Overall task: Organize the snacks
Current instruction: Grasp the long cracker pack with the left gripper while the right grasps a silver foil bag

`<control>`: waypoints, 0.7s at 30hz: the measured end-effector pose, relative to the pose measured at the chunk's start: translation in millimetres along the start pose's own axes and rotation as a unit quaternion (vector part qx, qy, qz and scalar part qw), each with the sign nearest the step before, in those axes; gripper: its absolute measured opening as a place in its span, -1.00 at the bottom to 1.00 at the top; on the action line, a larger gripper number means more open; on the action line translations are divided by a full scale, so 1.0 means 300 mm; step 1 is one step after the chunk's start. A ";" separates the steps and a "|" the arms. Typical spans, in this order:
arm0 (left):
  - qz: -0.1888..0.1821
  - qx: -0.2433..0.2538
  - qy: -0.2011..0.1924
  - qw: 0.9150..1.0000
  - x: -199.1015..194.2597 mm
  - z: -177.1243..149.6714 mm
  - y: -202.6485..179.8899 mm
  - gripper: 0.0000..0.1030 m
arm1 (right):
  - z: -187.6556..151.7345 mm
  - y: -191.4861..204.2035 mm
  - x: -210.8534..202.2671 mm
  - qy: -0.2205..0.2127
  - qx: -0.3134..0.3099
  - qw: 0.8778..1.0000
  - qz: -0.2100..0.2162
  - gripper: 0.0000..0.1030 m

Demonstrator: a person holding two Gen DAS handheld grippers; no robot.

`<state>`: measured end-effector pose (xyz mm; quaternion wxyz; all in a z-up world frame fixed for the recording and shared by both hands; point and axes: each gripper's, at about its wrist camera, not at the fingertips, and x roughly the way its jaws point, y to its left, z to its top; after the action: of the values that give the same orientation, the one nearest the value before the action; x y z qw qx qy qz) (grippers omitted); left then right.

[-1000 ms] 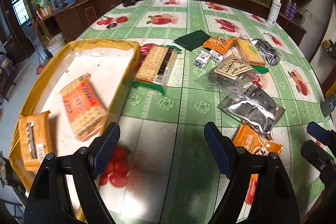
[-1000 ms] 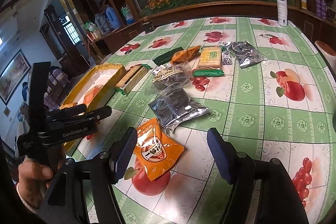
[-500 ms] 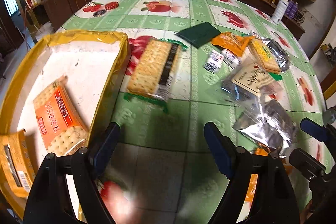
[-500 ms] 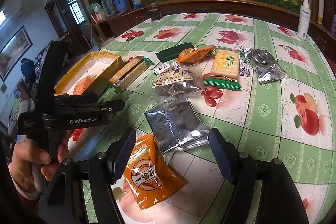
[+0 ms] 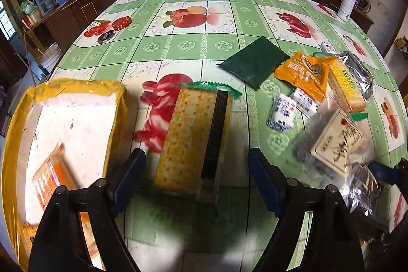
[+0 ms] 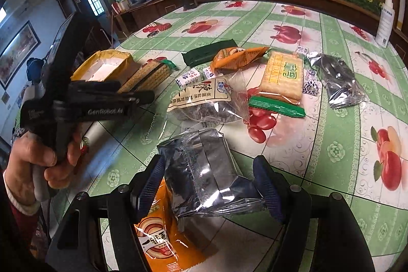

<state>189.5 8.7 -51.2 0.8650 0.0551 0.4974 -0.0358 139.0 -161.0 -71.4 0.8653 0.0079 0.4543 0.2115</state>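
My left gripper [image 5: 196, 180] is open, its blue pads on either side of the near end of a long cracker pack [image 5: 196, 134] with green ends, which lies flat beside the yellow tray [image 5: 63, 86]. An orange cracker pack [image 5: 48, 182] lies in the tray. My right gripper [image 6: 209, 185] is open around a silver foil pack [image 6: 204, 170] resting on the table, with small gaps at both pads. An orange pouch [image 6: 160, 241] lies under its left finger. A hand [image 6: 33, 162] holds the left gripper [image 6: 135, 91] near the tray [image 6: 112, 55].
Beyond lie a clear bag of dark snacks [image 6: 206, 101], a yellow cracker pack [image 6: 283, 75], another silver pack [image 6: 336, 80], an orange pouch [image 6: 237, 55], a dark green pack [image 6: 209, 52] and small blue-white candies [image 5: 280, 114]. A white bottle [image 6: 385, 22] stands at the table's far edge.
Both grippers moved forward and lower. The left one closed in on the long cracker pack. The right one passed the orange pouch and now straddles the silver pack.
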 end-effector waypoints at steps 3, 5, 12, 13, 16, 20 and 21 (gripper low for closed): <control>-0.001 0.006 0.000 1.000 0.017 0.019 -0.008 0.61 | 0.006 0.000 0.023 0.008 -0.001 1.000 0.006 0.42; -0.006 0.004 -0.001 1.000 0.024 0.026 -0.008 0.61 | 0.013 0.010 0.037 0.012 -0.008 1.000 0.006 0.46; -0.028 0.004 -0.016 0.999 0.016 0.032 -0.024 -0.13 | 0.011 0.069 0.070 0.018 -0.060 0.998 -0.032 0.52; -0.031 0.002 -0.017 0.999 0.013 0.029 -0.024 -0.14 | 0.007 0.078 0.073 0.018 -0.069 0.997 -0.041 0.46; -0.035 -0.006 -0.019 0.999 -0.001 0.008 -0.021 -0.14 | -0.004 0.088 0.064 0.011 -0.077 0.995 -0.062 0.18; -0.054 -0.020 -0.027 0.998 -0.054 -0.031 -0.013 -0.14 | -0.019 0.053 0.030 0.007 -0.049 0.997 -0.059 0.15; -0.057 -0.022 -0.032 0.998 -0.075 -0.042 -0.014 -0.14 | -0.024 0.044 0.018 0.004 -0.042 0.998 -0.057 0.15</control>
<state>166.9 6.3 -38.4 0.8779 0.0068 0.4727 -0.0761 131.2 -148.2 -77.1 0.8740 -0.0547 0.4479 0.1805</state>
